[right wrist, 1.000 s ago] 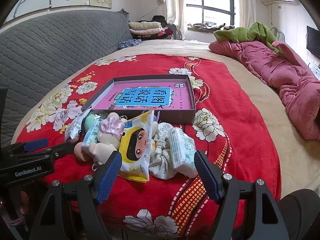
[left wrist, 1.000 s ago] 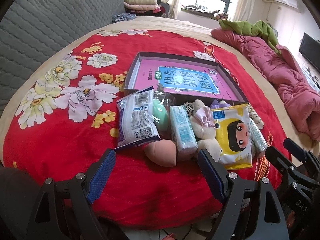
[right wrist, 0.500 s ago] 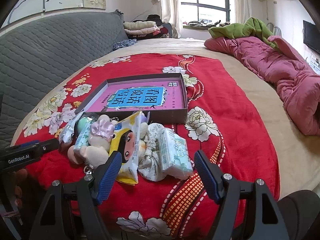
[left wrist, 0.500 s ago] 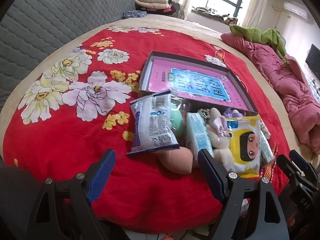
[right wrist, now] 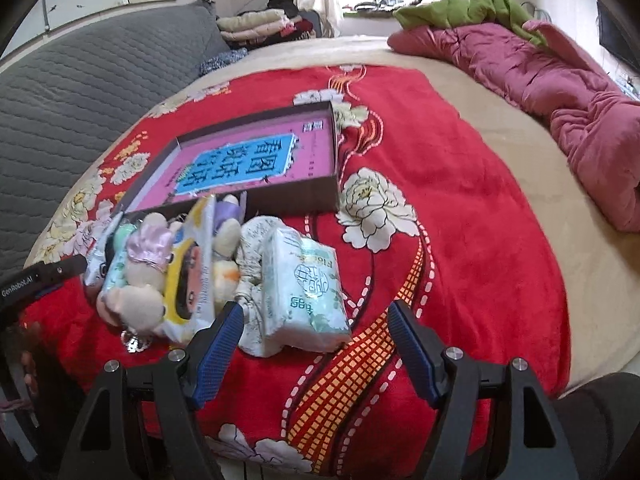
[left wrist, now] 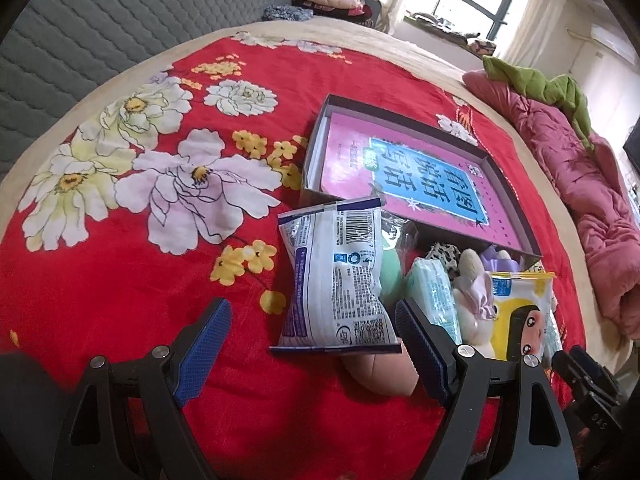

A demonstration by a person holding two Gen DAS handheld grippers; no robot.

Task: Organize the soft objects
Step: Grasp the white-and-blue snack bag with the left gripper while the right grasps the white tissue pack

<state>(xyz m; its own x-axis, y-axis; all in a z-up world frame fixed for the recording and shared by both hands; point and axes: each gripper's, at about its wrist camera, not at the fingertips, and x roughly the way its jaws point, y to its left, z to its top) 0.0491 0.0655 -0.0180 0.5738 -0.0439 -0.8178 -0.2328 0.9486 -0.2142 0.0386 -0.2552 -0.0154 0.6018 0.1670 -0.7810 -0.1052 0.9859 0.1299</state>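
A pile of soft items lies on the red floral blanket in front of a shallow dark box (left wrist: 316,148) holding a pink book (left wrist: 404,168). My left gripper (left wrist: 312,348) is open, its jaws on either side of a white-and-blue packet (left wrist: 336,280). Beside the packet are a peach sponge (left wrist: 384,372), a green tissue pack (left wrist: 434,296), a plush toy (left wrist: 472,292) and a yellow cartoon wipes pack (left wrist: 520,316). My right gripper (right wrist: 314,344) is open just before a pale green tissue pack (right wrist: 308,284). The box (right wrist: 296,196) lies behind the pile.
A pink and green quilt (right wrist: 560,76) is bunched along the bed's right side. A grey quilted headboard (right wrist: 80,80) runs along the left. Folded clothes (right wrist: 260,24) sit at the far end near the window. The bed edge is just below both grippers.
Both grippers have moved forward and closer to the pile. The left now frames the white-and-blue packet; the right has closed in on the pale green tissue pack. Nothing has been taken hold of.
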